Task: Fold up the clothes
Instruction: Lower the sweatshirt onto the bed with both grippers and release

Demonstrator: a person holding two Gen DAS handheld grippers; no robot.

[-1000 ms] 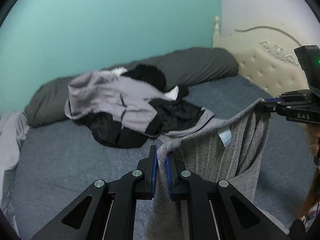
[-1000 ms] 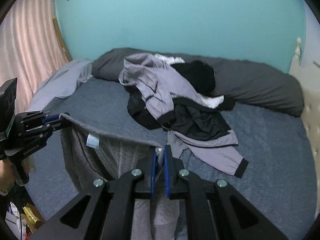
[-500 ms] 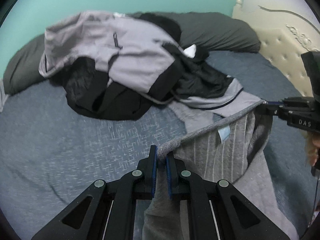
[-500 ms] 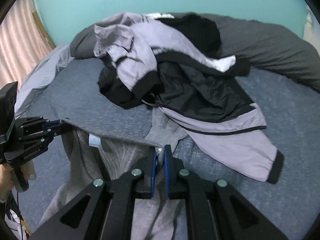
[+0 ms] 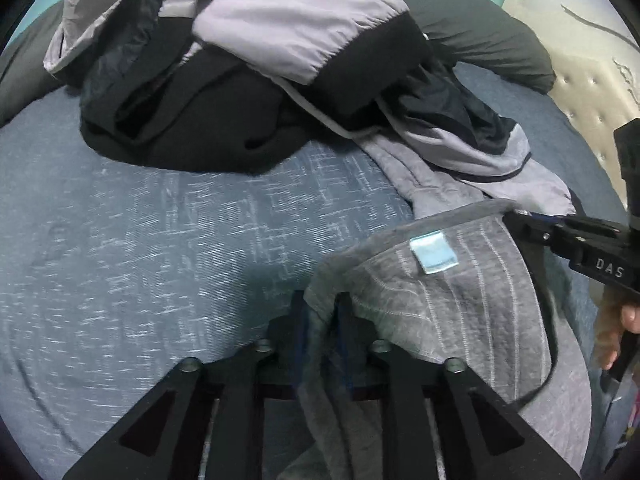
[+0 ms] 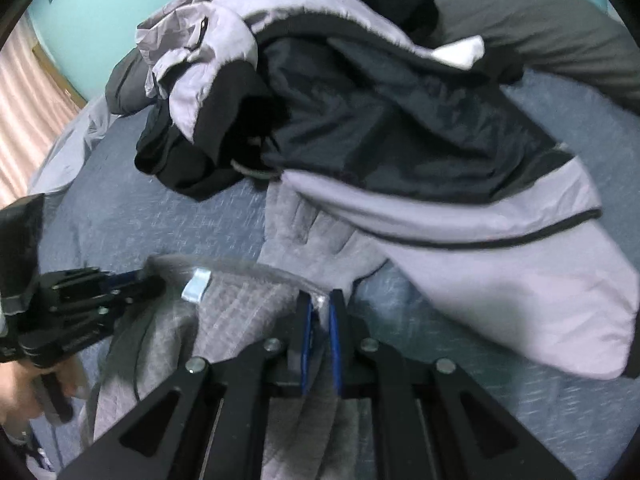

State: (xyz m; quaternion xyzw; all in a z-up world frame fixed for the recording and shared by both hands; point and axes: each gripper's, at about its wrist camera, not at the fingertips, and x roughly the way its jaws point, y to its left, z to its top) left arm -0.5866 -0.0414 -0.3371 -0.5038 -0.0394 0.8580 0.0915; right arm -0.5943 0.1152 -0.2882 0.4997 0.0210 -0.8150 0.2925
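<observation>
From the left wrist, the left tool (image 5: 323, 312) hangs low over the blue bed (image 5: 160, 240), its jaws having just been opening, the waistband of the grey trousers (image 5: 460, 300) lying loosely between them and no longer pinched, apparently so the cloth can settle flat. A pale label (image 5: 434, 256) faces up inside the band, which suggests the garment was held by its top edge to spread it. At the far corner of the band the right tool (image 5: 524, 218) stays clamped. Beyond, a grey-and-black jacket (image 5: 280, 20) lies heaped, apparently awaiting its turn. From the right wrist, the right tool (image 6: 319, 320) is clenched on the band, its blue pads (image 6: 306, 332) nearly touching around the cloth. The trousers (image 6: 240, 312) sag from here toward the left tool (image 6: 150, 278), their legs trailing under the jacket (image 6: 480, 240).
</observation>
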